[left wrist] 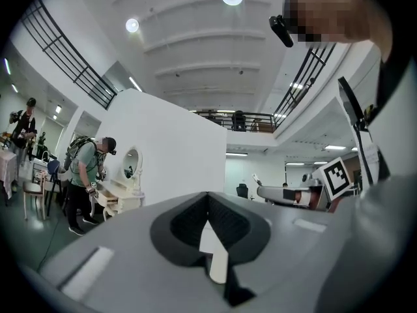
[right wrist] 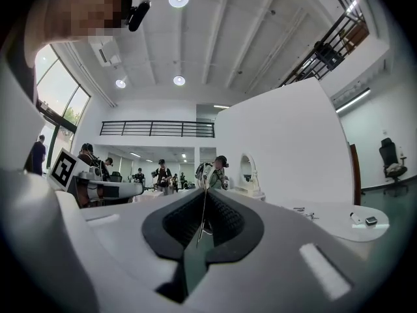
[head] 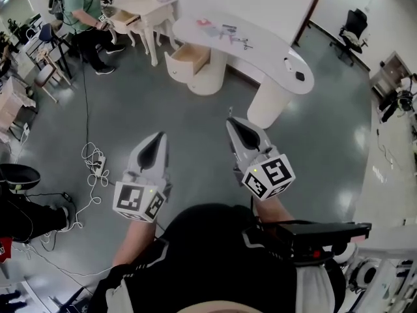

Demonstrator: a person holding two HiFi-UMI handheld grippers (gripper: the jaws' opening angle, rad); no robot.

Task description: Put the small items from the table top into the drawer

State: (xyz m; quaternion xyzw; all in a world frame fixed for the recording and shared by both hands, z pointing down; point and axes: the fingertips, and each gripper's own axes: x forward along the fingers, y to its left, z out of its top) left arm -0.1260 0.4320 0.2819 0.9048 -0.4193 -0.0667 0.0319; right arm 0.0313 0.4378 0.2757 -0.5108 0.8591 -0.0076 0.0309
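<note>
A white curved table (head: pixel 264 60) stands on the grey floor well ahead of me. Several small items (head: pixel 225 34) lie on its top, and a dark one (head: pixel 299 75) sits near its right end. An open drawer (head: pixel 189 59) juts out of its left pedestal. My left gripper (head: pixel 156 141) and right gripper (head: pixel 234 124) hang side by side in front of my body, far short of the table. Both are shut and hold nothing. In the left gripper view the left gripper (left wrist: pixel 208 201) has its jaws together. The right gripper (right wrist: pixel 203 201) is likewise shut, with the table (right wrist: pixel 339 223) to its right.
A person in a green shirt (head: pixel 81 12) stands at a second white dressing table (head: pixel 140 12) at the back left. Cables and a power strip (head: pixel 96 168) lie on the floor to my left. An office chair (head: pixel 353 25) stands at the back right.
</note>
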